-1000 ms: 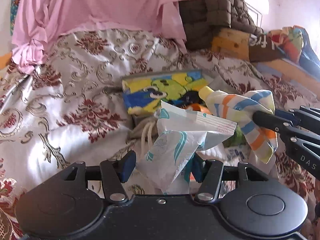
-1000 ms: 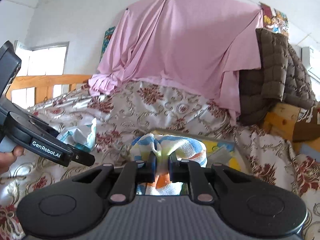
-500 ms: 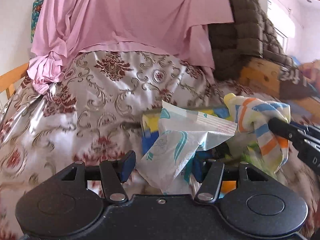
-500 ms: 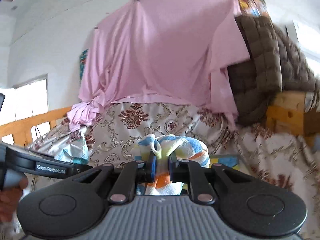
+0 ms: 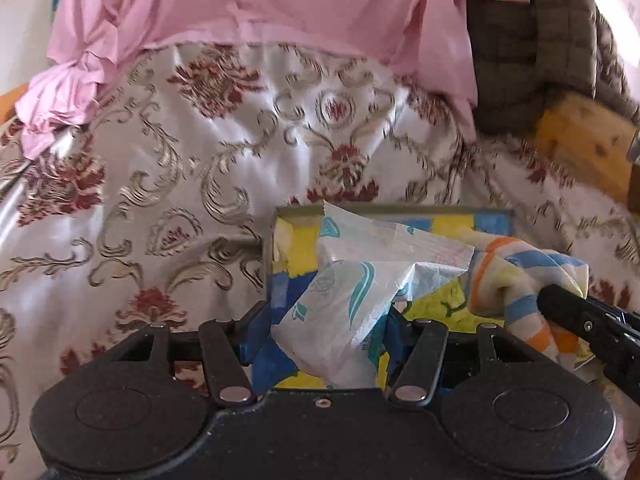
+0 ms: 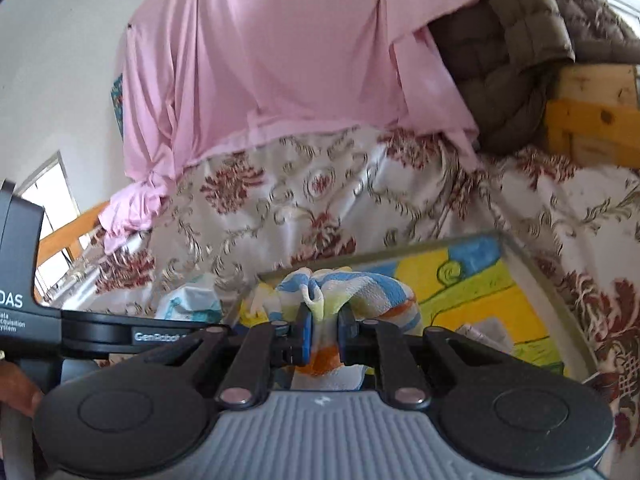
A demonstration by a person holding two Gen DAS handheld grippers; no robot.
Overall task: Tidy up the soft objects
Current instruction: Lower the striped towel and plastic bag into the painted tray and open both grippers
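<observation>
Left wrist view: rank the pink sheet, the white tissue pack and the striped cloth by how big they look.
1. pink sheet, clearly largest.
2 and 3. white tissue pack and striped cloth look alike; the pack is nearer the camera, so I won't rank them.

Home bedroom: bed under a satin floral bedspread (image 5: pixel 168 184), pink sheet (image 6: pixel 280 60) hung on the white wall, brown quilted blanket (image 6: pixel 516 40) draped over a wooden bed frame (image 6: pixel 592 120), window (image 6: pixel 48 208) at left
</observation>
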